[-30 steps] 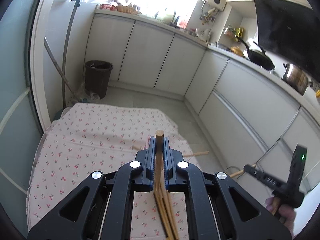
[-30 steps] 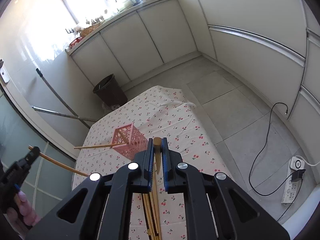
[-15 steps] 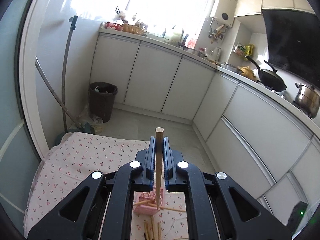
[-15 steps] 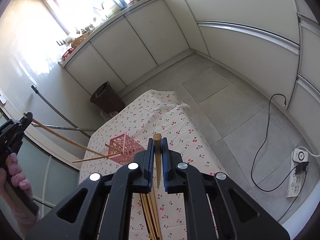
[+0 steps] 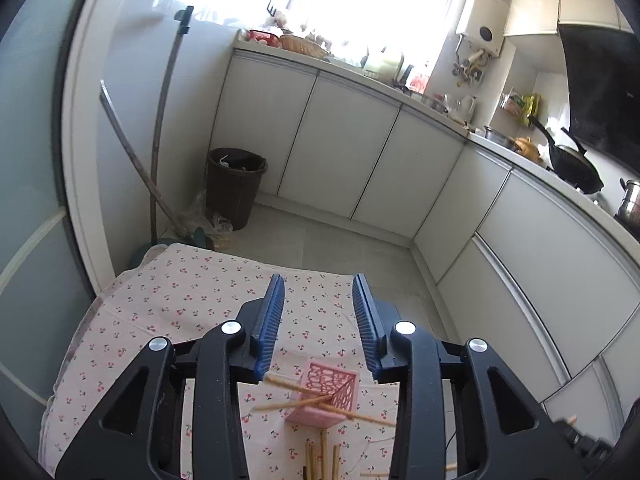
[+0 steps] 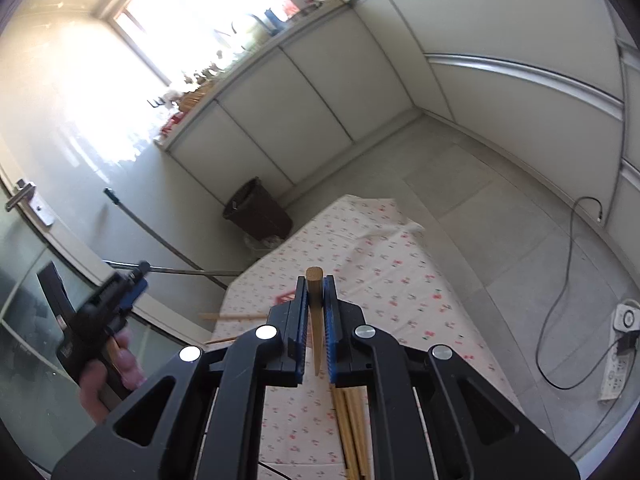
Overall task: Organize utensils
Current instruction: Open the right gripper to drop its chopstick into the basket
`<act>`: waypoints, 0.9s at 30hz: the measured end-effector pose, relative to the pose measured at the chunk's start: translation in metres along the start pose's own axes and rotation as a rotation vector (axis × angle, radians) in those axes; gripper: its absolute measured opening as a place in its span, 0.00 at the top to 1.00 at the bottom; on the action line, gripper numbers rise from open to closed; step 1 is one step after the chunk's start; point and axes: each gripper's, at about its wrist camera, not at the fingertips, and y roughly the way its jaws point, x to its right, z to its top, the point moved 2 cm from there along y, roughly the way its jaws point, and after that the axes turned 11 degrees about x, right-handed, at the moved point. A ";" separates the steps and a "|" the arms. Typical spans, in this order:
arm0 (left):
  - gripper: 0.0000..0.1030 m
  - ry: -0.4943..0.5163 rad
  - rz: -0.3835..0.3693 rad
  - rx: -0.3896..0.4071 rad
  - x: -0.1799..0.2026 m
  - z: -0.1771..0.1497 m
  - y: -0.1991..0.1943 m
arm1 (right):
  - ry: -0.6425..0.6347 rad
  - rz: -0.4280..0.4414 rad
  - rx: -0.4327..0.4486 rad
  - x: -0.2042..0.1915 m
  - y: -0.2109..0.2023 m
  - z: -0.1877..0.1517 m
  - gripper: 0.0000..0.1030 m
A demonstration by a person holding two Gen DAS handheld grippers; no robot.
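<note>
A table under a cherry-print cloth (image 5: 192, 300) carries a pink lattice basket (image 5: 326, 394) with three chopsticks (image 5: 296, 386) leaning out of it, and a bundle of loose chopsticks (image 6: 352, 420) lies on the cloth just short of it. The left gripper (image 5: 318, 308) hangs above the basket with its jaws spread wide and nothing between them. The right gripper (image 6: 316, 312) is clamped on a single wooden chopstick (image 6: 315, 300), its blunt end poking up past the fingertips

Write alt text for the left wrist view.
The open left gripper hangs above a pink lattice basket holding three slanted wooden chopsticks on a cherry-print tablecloth. More chopsticks lie nearer; kitchen cabinets stand behind.
</note>
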 end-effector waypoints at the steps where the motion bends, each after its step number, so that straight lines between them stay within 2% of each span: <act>1: 0.66 -0.006 -0.001 0.004 -0.004 -0.002 -0.006 | -0.008 0.015 0.012 -0.011 0.000 0.004 0.93; 6: 0.66 0.010 0.024 0.016 -0.022 -0.019 -0.029 | -0.042 0.047 0.059 -0.054 0.004 0.024 0.92; 10: 0.66 0.026 0.016 -0.010 -0.027 -0.023 -0.024 | -0.069 0.051 0.121 -0.090 0.018 0.040 0.93; 13: 0.66 0.012 0.014 -0.024 -0.034 -0.022 -0.020 | -0.096 0.022 0.152 -0.102 0.037 0.045 0.93; 18: 0.65 -0.001 0.028 -0.051 -0.043 -0.027 -0.010 | -0.102 -0.034 0.122 -0.099 0.089 0.037 0.92; 22: 0.64 -0.007 0.026 -0.085 -0.045 -0.034 0.000 | -0.106 -0.067 0.066 -0.083 0.137 0.014 0.89; 27: 0.64 0.021 -0.018 -0.081 -0.032 -0.037 -0.006 | -0.194 -0.087 0.051 -0.087 0.137 -0.001 0.89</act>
